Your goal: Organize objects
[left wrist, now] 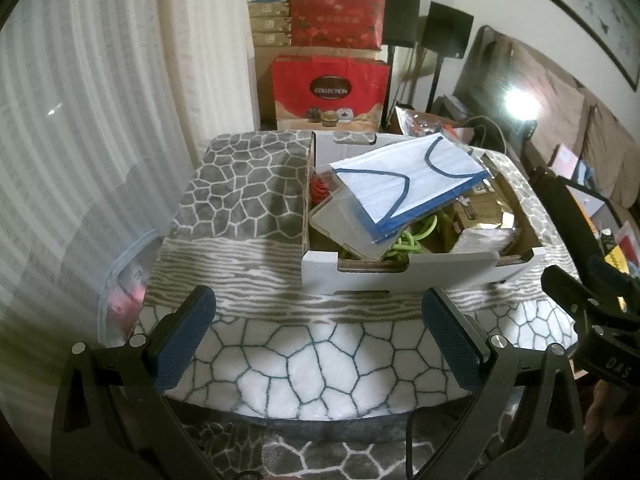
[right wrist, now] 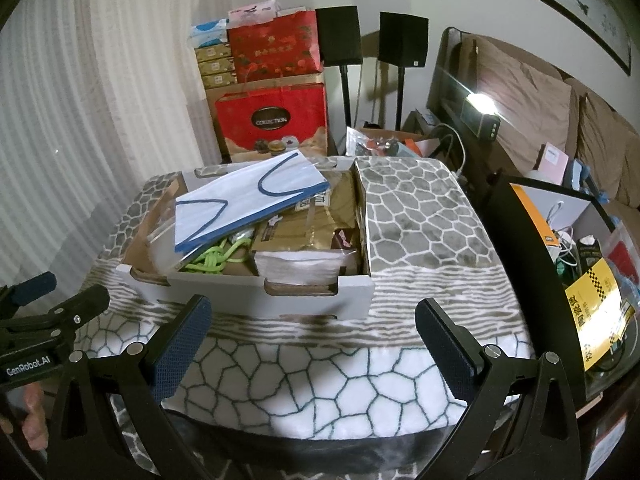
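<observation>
The left tool (left wrist: pixel 320 328) has its two black fingers spread wide, blue textured pads (left wrist: pixel 182 344) facing each other with nothing between them. The right tool (right wrist: pixel 314 338) stands the same way: fingers far apart, blue pads (right wrist: pixel 440 346) bare and gripping nothing. The two sit side by side at the near edge of the scene, both pointing toward the far side. In the right wrist view, part of the person's hand (right wrist: pixel 34 420) shows at the lower left, beneath the left tool's black body.

A white cardboard box (left wrist: pixel 400 276) (open-topped) holds a tilted face-mask pack (left wrist: pixel 412 176) above green cord (left wrist: pixel 412 236).
</observation>
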Motion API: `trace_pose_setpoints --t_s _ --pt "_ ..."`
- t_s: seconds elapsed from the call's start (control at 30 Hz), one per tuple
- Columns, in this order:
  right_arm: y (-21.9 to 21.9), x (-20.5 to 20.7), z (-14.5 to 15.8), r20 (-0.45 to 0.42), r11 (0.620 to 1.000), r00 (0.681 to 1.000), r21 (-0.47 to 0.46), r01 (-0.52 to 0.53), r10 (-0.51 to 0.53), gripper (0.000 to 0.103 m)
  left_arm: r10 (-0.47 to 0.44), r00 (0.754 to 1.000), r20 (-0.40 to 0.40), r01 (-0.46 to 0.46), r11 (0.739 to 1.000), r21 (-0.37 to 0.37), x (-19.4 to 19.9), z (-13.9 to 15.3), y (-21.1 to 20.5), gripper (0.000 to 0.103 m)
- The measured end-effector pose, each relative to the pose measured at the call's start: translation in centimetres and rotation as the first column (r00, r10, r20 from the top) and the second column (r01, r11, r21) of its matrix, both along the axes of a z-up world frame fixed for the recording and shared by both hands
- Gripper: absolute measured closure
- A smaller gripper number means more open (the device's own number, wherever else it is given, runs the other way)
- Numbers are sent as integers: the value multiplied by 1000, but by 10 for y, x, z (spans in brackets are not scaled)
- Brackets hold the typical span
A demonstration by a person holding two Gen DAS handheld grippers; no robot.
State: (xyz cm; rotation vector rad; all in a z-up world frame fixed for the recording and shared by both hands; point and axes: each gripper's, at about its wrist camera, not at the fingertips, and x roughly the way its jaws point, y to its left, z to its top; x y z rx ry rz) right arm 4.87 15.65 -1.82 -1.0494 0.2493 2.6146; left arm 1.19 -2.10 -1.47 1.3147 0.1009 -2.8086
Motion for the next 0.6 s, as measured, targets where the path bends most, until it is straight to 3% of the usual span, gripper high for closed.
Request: trace_pose_setpoints --t_s 0.6 --pt "-2 0 3 -6 1000 1000 -3 -12 12 1 -3 1000 0 3 1000 -1 -1 1 1 0"
